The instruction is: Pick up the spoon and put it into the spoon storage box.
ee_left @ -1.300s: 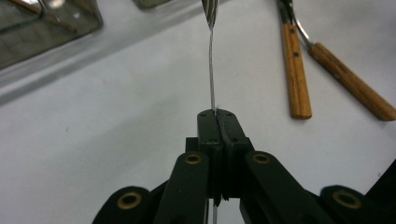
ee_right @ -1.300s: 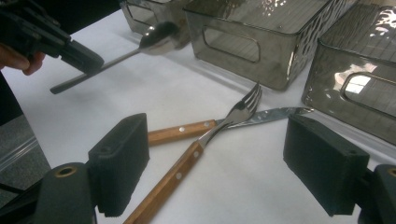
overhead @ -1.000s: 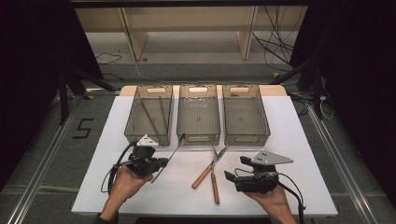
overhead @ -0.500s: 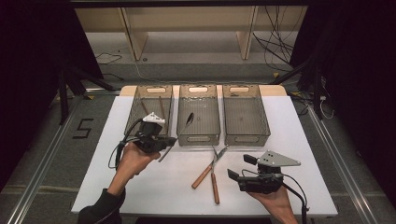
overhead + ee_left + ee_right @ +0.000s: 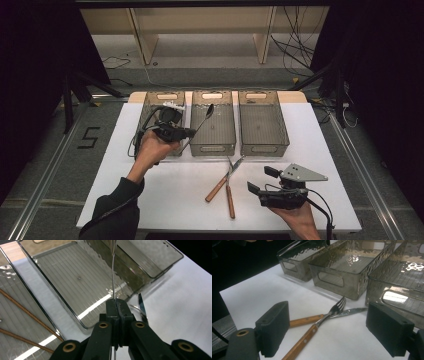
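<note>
My left gripper (image 5: 191, 132) is shut on the thin handle of a metal spoon (image 5: 204, 116). It holds the spoon up between the left bin (image 5: 149, 107) and the middle bin (image 5: 212, 146), with the bowl of the spoon over the middle bin's far left part. In the left gripper view the jaws (image 5: 116, 304) pinch the spoon's handle (image 5: 113, 277) above the ribbed floor of the middle bin (image 5: 75, 277). My right gripper (image 5: 261, 180) hovers open near the table's front right. Between its pads (image 5: 329, 323) lie a wooden-handled fork (image 5: 337, 307) and knife (image 5: 352, 312).
Three smoky clear bins stand in a row at the far side of the white table (image 5: 150, 200); the right bin (image 5: 262, 146) holds nothing. Brown chopsticks (image 5: 25, 312) lie in the left bin. The fork and knife (image 5: 227, 182) lie crossed in front of the middle bin.
My left hand has risen and moved away from the table's front toward the bins, carrying the spoon, whose bowl now hangs over the middle bin. My right hand has stayed put.
</note>
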